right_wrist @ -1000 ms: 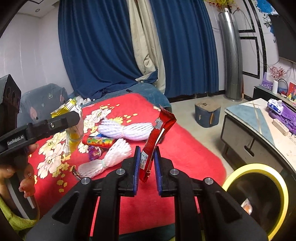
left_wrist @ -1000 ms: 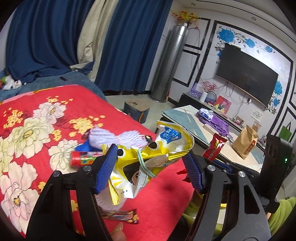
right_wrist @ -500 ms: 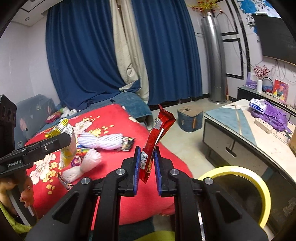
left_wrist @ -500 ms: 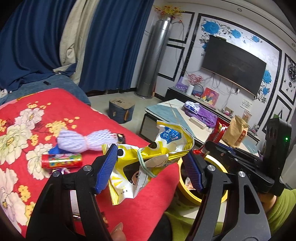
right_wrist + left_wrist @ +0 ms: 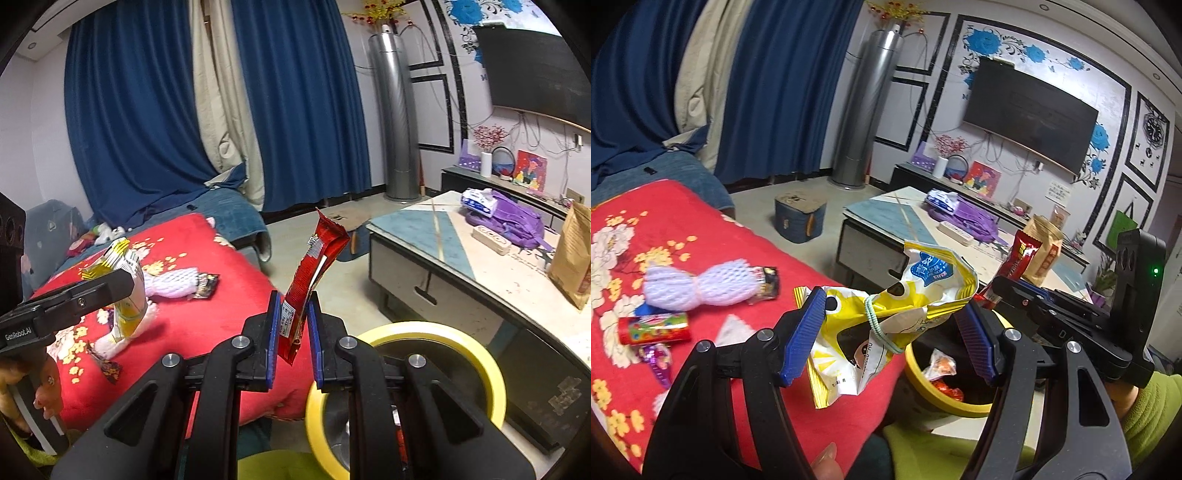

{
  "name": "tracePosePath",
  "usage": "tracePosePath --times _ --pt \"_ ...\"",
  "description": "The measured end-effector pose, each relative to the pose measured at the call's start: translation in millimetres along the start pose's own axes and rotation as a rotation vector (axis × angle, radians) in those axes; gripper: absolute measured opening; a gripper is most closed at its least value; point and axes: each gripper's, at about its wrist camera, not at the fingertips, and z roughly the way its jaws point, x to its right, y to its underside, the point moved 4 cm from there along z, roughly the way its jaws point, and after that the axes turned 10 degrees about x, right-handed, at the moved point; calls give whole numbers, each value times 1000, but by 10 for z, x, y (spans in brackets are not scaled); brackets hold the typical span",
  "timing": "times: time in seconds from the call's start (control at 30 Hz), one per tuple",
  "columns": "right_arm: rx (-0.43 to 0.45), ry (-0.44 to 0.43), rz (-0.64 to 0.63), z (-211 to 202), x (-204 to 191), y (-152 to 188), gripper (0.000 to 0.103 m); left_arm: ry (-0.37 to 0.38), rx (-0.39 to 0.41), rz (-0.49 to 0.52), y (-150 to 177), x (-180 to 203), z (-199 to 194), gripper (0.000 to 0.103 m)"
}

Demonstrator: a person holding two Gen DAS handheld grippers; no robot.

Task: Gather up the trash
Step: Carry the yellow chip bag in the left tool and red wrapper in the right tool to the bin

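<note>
1. On the bed (image 5: 746, 258), leftmost, foam net (image 5: 698, 286) and tube (image 5: 653, 328) remain: light, soft.
2. Left hand-held gripper (image 5: 890, 332) clamps yellow bag (image 5: 886, 317): crinkly, slippery; hold mid-body.
3. Right hand-held gripper (image 5: 293, 328) pinches red wrapper (image 5: 314, 273) beside bin (image 5: 461, 339).

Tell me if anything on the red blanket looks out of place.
Yes. Litter lies on the red blanket: a white foam net, a dark wrapper touching it, a red candy tube and a purple wrapper. It is trash on bedding, not in the yellow bin.
</note>
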Motion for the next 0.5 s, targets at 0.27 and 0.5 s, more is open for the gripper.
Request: tracePosePath --times 0.27,0.5 --pt "7 85 42 -105 369 36 14 64 -32 6 65 234 237 61" --pt "2 145 67 -164 623 96 14 115 -56 42 154 477 396 61"
